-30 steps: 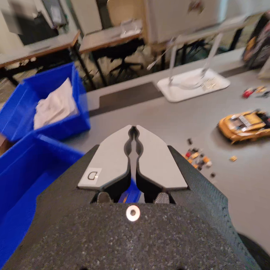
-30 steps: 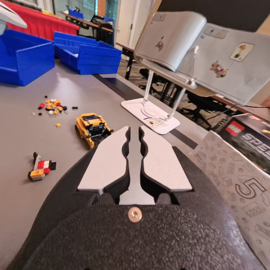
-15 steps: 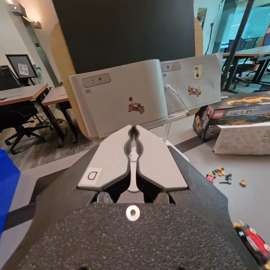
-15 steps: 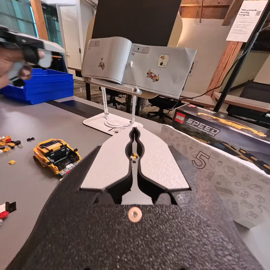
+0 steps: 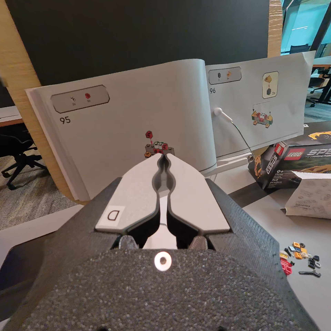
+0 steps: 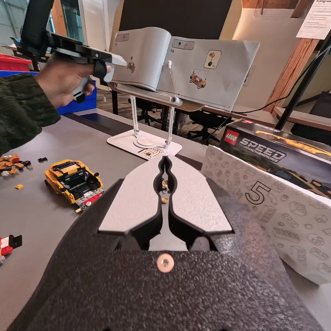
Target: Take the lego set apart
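Note:
A yellow and black lego car [image 6: 72, 180], partly stripped at its near end, sits on the grey table [image 6: 44, 223] left of my right gripper [image 6: 165, 157], which is shut and empty above the table. My left gripper [image 5: 163, 156] is shut and empty, raised in front of the open instruction booklet [image 5: 125, 125]; it also shows in the right wrist view [image 6: 118, 60], held by a hand at the booklet's left page. Loose small pieces [image 5: 302, 254] lie on the table at the right of the left wrist view. A red, white and black chunk [image 6: 9, 243] lies at the right wrist view's left edge.
The booklet rests on a white stand [image 6: 145, 143] at the table's far side. A lego box [image 6: 268, 148] and a white numbered paper bag [image 6: 268, 206] lie on the right. A pile of small pieces [image 6: 12, 163] lies far left. Blue bins [image 6: 78, 105] stand behind the hand. The gap from one gripper's tips to the other's is roughly 35 cm.
My left gripper swung from the blue bins up to the booklet and moved closer to the left page. My right gripper closed and turned toward the stand and box.

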`<act>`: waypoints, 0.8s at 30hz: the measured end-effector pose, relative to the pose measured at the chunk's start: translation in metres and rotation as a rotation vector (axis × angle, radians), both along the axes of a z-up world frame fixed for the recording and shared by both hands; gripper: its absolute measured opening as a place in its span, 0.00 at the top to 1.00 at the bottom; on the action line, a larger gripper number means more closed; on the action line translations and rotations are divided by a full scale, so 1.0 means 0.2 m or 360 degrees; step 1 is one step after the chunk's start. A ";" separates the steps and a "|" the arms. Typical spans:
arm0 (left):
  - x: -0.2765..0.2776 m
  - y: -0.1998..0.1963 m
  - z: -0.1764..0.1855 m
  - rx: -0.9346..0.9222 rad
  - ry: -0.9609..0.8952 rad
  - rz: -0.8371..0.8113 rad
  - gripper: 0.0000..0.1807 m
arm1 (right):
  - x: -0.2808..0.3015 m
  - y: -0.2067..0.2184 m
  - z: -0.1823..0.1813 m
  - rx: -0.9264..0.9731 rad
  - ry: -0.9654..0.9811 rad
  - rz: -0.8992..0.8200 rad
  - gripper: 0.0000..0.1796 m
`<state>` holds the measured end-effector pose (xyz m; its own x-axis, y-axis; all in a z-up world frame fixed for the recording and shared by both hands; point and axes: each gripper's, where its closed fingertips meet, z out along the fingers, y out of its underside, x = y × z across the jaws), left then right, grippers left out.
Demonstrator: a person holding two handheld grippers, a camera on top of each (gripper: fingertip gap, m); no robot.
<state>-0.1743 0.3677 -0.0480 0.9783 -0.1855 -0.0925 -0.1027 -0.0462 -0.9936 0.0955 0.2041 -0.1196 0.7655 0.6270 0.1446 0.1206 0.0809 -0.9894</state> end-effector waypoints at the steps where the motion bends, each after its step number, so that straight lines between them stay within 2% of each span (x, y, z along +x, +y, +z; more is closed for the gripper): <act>1: 0.00 0.00 0.00 0.0003 -0.0003 0.0003 1.00 | 0.00 0.00 -0.01 -0.0003 -0.0005 0.0005 1.00; 14: -0.20 -0.04 0.07 0.0041 -0.0092 0.0103 1.00 | -0.03 0.00 -0.04 -0.0030 -0.0034 0.0035 1.00; 24: -0.11 -0.26 0.27 0.0146 -0.0047 -0.0028 1.00 | -0.07 -0.03 -0.08 -0.0073 -0.0101 0.0118 1.00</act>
<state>-0.1965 0.3165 0.0056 0.9775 -0.1946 -0.0811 -0.0733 0.0467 -0.9962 0.0808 0.1976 -0.1357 0.7069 0.6887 0.1611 0.1784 0.0468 -0.9828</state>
